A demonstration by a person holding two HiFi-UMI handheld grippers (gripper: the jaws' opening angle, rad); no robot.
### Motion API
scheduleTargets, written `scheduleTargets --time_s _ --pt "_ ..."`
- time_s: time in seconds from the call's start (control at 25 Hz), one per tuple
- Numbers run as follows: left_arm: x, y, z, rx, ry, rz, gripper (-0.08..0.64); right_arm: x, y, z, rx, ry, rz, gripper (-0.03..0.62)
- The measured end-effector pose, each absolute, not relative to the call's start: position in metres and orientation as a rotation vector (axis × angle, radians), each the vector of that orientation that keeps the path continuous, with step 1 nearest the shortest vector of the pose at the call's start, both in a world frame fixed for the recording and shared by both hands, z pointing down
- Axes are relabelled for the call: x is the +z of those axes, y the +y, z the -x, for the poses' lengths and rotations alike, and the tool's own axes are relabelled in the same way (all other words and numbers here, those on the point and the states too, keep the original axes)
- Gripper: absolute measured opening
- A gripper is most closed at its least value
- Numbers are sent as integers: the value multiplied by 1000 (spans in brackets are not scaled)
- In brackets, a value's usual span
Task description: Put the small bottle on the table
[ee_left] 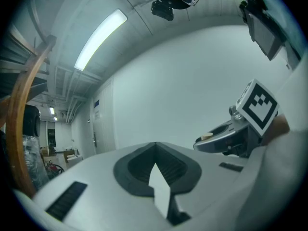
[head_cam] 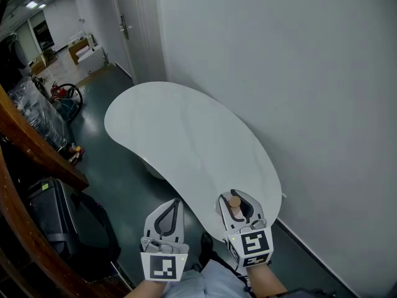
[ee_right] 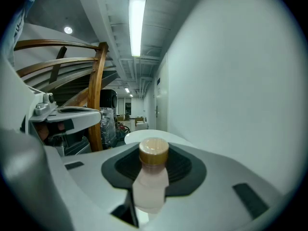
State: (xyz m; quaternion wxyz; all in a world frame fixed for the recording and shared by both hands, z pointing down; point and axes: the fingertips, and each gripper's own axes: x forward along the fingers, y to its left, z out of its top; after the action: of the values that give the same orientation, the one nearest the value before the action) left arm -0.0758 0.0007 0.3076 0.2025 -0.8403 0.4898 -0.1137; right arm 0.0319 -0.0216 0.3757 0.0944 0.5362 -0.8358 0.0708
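Note:
The small bottle (head_cam: 234, 203), pale pink with a tan cap, stands upright between the jaws of my right gripper (head_cam: 235, 193), which is shut on its body. In the right gripper view the bottle (ee_right: 151, 182) fills the middle of the jaws. This gripper hovers over the near end of the white kidney-shaped table (head_cam: 180, 129). My left gripper (head_cam: 175, 202) hangs beside it, off the table's near edge over the dark floor. Its jaws meet at the tips with nothing between them, as the left gripper view (ee_left: 155, 145) also shows.
A white wall (head_cam: 298, 73) runs along the table's right side. A curved wooden handrail (head_cam: 37, 149) and a black bag (head_cam: 59, 219) stand at the left. A door (head_cam: 124, 23) and some clutter with a wheel (head_cam: 67, 97) lie at the far end.

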Motion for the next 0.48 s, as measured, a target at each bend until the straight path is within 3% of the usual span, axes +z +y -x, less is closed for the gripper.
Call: scheduleTargets --time_s 0.48 --pt "302 -58 69 -290 1509 2351 2 368 -88 -34 199 -2536 -1506 115"
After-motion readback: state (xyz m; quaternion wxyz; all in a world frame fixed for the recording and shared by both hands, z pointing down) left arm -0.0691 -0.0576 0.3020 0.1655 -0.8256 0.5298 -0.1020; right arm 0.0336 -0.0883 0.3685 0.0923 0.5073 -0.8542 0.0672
